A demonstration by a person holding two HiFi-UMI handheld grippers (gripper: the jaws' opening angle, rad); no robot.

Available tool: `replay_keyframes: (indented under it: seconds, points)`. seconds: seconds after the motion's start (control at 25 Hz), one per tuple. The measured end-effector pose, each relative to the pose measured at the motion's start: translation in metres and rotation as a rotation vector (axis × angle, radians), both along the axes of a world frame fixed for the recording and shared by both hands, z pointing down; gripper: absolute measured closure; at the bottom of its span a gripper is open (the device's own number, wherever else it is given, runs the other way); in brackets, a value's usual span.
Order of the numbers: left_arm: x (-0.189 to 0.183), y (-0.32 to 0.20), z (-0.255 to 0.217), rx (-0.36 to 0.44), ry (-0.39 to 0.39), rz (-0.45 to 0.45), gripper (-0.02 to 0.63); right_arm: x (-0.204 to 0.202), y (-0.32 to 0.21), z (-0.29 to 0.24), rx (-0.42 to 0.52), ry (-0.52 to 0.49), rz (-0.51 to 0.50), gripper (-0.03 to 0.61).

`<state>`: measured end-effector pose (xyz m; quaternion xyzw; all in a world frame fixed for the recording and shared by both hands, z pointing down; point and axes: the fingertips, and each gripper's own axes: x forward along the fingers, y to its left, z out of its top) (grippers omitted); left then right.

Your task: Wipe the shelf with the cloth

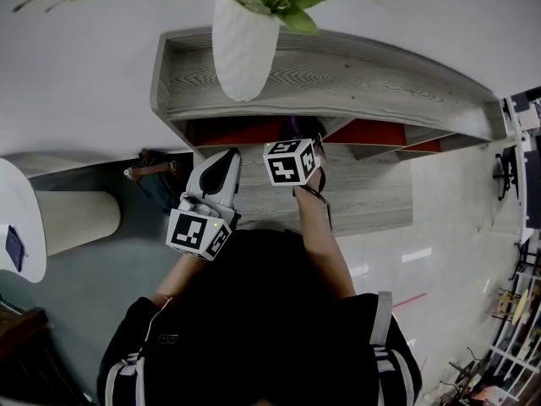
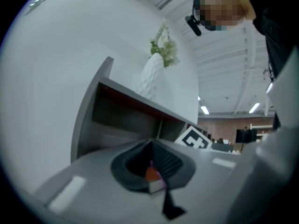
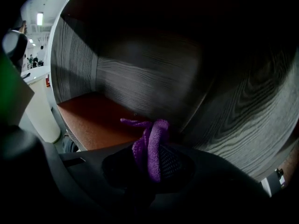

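A grey wood-grain shelf unit (image 1: 363,79) with red-brown inner boards stands against a white wall. My right gripper (image 1: 297,139) reaches into its upper compartment, shut on a purple cloth (image 1: 295,126). In the right gripper view the cloth (image 3: 154,141) sticks up from the shut gripper (image 3: 155,158), close to the compartment's grey back wall (image 3: 154,78) and above the red-brown board (image 3: 96,118). My left gripper (image 1: 226,161) hangs outside the shelf's left front, shut and holding nothing. The left gripper (image 2: 152,160) looks up at the shelf (image 2: 119,120).
A white ribbed vase (image 1: 243,45) with green leaves stands on the shelf top, also in the left gripper view as the vase (image 2: 152,76). A white round table (image 1: 19,218) and a beige cylinder (image 1: 76,220) sit at the left. A brown bag (image 1: 156,166) lies by the shelf's left side.
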<state>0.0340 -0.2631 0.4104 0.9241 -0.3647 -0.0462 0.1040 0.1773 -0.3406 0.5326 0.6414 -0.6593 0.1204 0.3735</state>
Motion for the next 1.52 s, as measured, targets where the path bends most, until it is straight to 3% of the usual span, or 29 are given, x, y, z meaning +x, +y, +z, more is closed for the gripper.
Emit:
replay_keyframes:
  seconds: [0.8,1.52]
  points:
    - [-0.023,0.007,-0.002,0.003,-0.003,-0.083,0.611,-0.024,-0.035,0.001,0.003,0.054,-0.077,0.529]
    - [-0.066,0.023,-0.002,-0.004,-0.008,-0.238,0.611,-0.084,-0.061,0.000,0.051,0.129,-0.300,0.529]
